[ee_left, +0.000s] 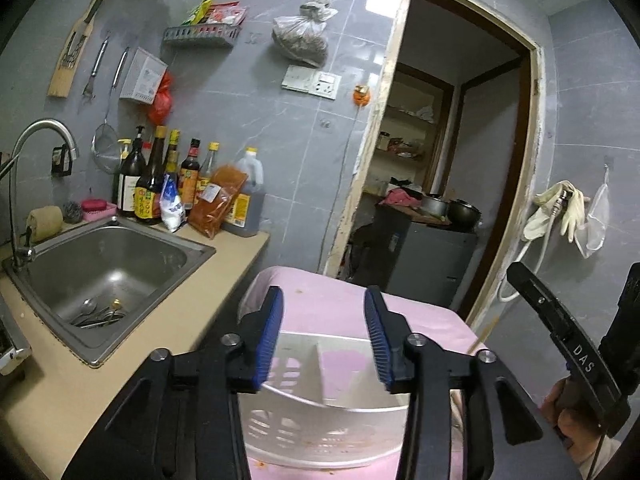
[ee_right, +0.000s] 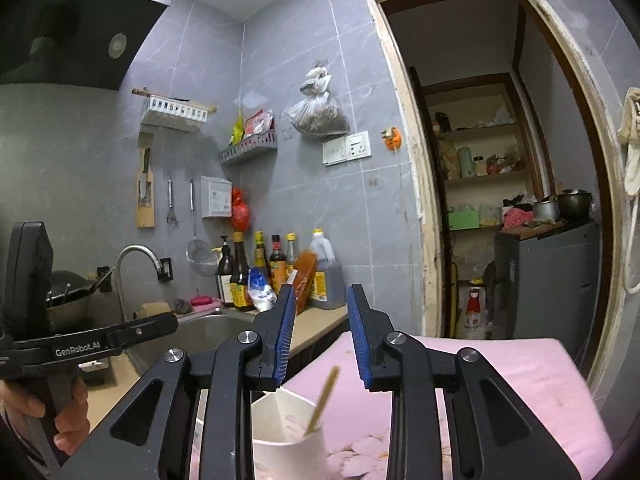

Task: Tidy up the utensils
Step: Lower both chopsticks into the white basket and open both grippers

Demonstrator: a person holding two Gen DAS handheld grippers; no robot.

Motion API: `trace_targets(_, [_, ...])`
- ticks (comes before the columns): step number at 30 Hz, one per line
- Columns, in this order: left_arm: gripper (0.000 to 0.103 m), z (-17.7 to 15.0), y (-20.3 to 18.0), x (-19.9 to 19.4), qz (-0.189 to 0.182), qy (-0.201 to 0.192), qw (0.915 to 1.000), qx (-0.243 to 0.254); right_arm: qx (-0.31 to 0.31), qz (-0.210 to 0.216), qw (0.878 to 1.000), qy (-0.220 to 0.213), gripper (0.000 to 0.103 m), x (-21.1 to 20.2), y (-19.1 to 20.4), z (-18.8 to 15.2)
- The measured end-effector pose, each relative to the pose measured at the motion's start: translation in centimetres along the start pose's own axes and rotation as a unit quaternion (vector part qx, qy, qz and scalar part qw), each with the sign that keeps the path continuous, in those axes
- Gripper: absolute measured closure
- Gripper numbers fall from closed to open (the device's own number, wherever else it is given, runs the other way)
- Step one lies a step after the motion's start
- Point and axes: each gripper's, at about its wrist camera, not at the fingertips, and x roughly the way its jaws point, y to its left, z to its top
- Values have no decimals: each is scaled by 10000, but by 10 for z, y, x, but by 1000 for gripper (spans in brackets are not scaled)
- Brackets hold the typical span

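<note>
A white plastic utensil caddy [ee_left: 320,412] with compartments stands on a pink-covered surface [ee_left: 332,300]. My left gripper [ee_left: 323,336] hovers open and empty just above it. In the right wrist view the caddy [ee_right: 286,432] holds a wooden chopstick [ee_right: 322,402] leaning upright in one compartment. My right gripper [ee_right: 320,338] is open and empty above the chopstick, apart from it. Several metal spoons [ee_left: 98,314] lie in the steel sink [ee_left: 176,248] at the left.
Sauce bottles [ee_left: 168,184] and packets line the counter behind the sink, beside the tap [ee_left: 28,160]. Utensils and baskets hang on the tiled wall. A doorway [ee_left: 440,160] opens at the right, with a dark cabinet inside. Each gripper's handle shows in the other's view.
</note>
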Motion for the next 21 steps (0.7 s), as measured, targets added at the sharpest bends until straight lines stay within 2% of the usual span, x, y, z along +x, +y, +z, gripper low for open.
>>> trace_targets(2, [50,0,-7,-4,-40,-69,10000,0,-49,-82,9999,-33,66,-11,-5,6])
trace_targets(3, [45,-1,-11,-6,-63,-130,9999,1,-50,-109,9999,-68,52,-18,-8,8])
trace_targets(4, [42,-2,-15,-8,-85,-174,9998,10,-66,-139,9998,-86,46,-23,-12,10])
trace_targets(6, [36,-4,-26,-11,-159,-219,9996,46,-159,-254,9995,-74,42,-35,-18,14])
trace_targets(9, [28,-9,-43,-14,-266,-286,9991,164,-254,-421,9988,-74,29,-55,-30,17])
trace_targets(12, [22,-16,-62,-16,-364,-335,9982,329,-329,-617,9975,-81,20,-72,-41,18])
trace_targets(14, [21,-20,-75,-15,-459,-304,9976,432,-357,-748,9965,-63,13,-85,-51,18])
trace_targets(16, [21,-26,-86,-14,-551,-255,9967,542,-372,-861,9956,-37,0,-96,-60,16])
trace_targets(21, [21,-40,-111,-4,-753,2,9940,790,-409,-1126,9927,114,0,-117,-81,8])
